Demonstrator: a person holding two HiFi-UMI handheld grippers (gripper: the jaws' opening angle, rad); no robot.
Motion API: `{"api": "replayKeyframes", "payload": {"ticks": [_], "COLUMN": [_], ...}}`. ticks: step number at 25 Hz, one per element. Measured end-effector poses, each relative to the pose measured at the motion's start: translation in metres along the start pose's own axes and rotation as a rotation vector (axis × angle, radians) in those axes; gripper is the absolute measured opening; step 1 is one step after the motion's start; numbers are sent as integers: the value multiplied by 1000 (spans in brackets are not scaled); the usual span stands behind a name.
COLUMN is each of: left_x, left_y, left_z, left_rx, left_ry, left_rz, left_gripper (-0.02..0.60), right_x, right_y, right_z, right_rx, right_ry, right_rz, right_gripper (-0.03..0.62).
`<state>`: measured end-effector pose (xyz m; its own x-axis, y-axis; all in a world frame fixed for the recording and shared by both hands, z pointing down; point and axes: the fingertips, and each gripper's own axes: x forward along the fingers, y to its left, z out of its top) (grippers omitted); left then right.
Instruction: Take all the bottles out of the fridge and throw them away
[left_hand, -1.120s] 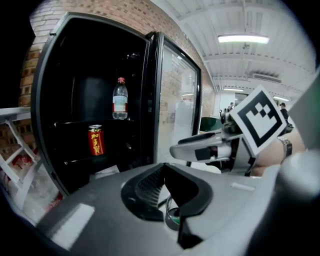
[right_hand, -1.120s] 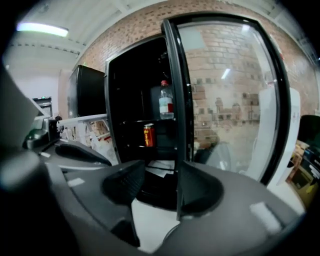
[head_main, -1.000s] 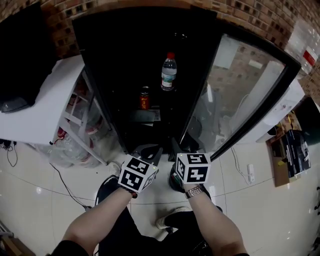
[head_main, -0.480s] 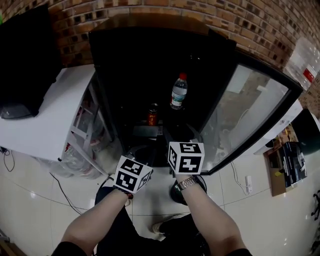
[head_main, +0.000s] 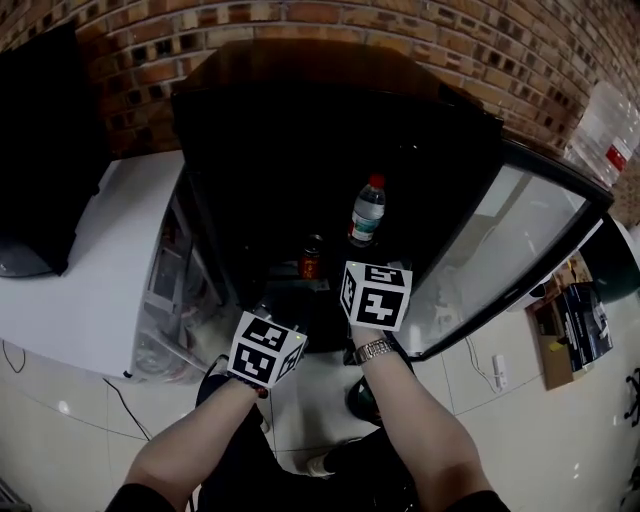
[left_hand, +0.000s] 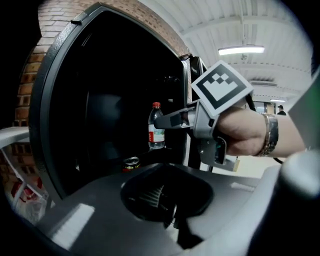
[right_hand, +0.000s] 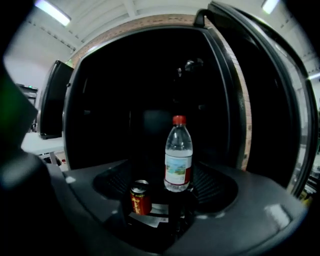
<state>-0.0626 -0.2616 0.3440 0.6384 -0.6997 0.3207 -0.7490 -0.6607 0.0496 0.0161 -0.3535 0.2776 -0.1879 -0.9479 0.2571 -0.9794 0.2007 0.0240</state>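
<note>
My right gripper (right_hand: 167, 196) has just been opening: jaws spread wide, nothing between them, aimed at the bottle (right_hand: 178, 155) standing upright inside the open fridge (head_main: 300, 130), near 1 red can (right_hand: 140, 197). My left gripper (left_hand: 165, 170) is pressed together, empty.

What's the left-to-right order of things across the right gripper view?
black screen → can → bottle → fridge door
</note>
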Motion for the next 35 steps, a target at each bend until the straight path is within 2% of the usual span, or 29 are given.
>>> {"api": "replayKeyframes", "payload": {"ticks": [9, 16, 25, 27, 35], "left_x": [27, 43, 65, 69, 76], "left_y": [22, 24, 35, 36, 34], "left_z": [10, 8, 6, 5, 3], "left_rx": [9, 9, -3, -4, -7], "left_ry": [-8, -2, 14, 17, 30], "left_rz": [-73, -121, -144, -147, -149], "left_gripper": [5, 5, 5, 5, 5], "right_x": [43, 63, 89, 93, 90], "right_y": [-18, -28, -31, -31, -29], "right_z": [-1, -4, 5, 6, 8], "right_rx": [31, 29, 12, -5, -18], "right_ry": [25, 44, 38, 44, 39], "right_rz": [-131, -183, -187, -185, -133], "right_gripper": [364, 362, 359, 310, 293]}}
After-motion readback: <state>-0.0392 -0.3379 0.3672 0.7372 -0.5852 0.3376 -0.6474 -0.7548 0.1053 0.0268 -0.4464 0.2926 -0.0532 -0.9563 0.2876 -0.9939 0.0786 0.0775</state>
